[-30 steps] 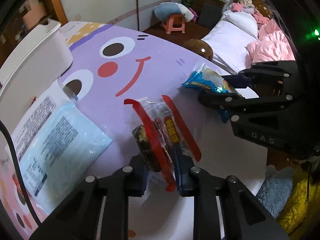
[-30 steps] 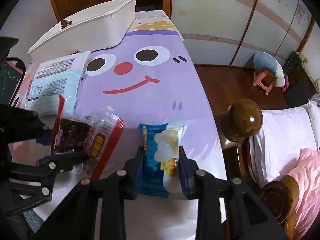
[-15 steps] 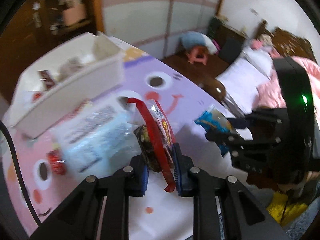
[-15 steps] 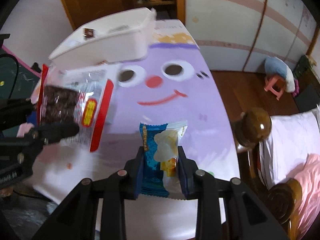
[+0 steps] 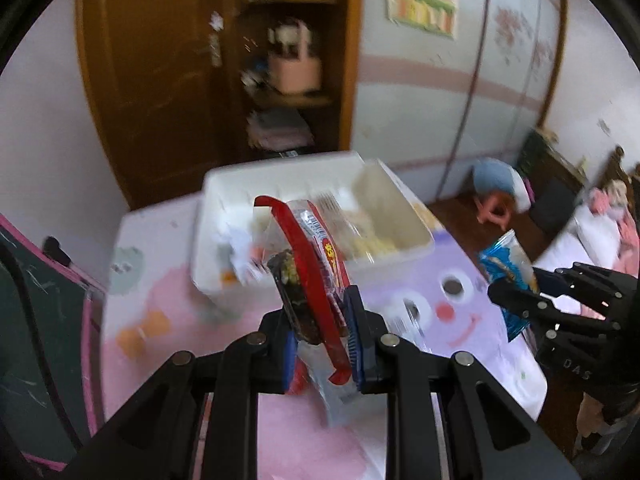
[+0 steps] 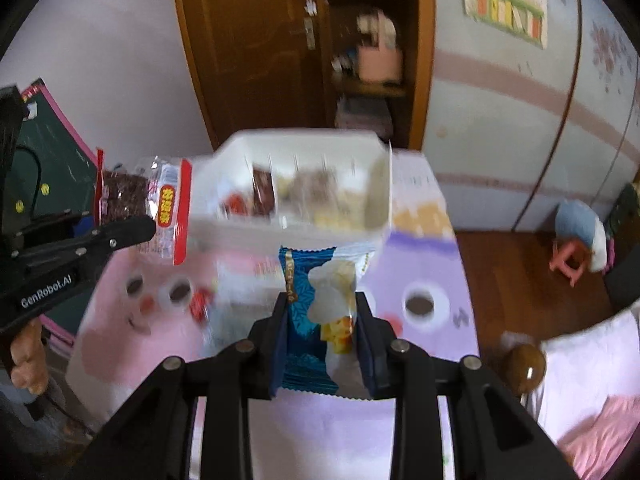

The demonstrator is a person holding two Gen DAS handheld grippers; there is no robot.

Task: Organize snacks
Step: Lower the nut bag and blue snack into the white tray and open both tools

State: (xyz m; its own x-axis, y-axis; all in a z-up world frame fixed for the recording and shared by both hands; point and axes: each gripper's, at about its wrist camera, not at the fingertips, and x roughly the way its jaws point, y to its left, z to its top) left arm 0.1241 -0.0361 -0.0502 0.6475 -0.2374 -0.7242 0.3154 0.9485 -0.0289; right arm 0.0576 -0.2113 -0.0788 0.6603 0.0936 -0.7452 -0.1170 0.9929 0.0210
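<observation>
Currently the left gripper (image 5: 322,336) is clamped on a clear snack packet with red edges (image 5: 316,264), dark contents visible inside; the packet stands nearly upright at the centre of the left wrist view, raised above the tabletop. Right gripper (image 6: 322,340) is clamped on a blue and white snack packet (image 6: 320,300), also upright, at centre of the right wrist view. White plastic bin (image 6: 304,184) sits on the table beyond both packets, in the upper middle of each view, blurred; several wrapped snacks lie inside it, types not readable. Table is covered by a cartoon-face cloth (image 6: 432,280), lilac to the right, pink to the left. In the right wrist view a small red item (image 6: 200,300) lies on the pink area, too blurred to identify.
</observation>
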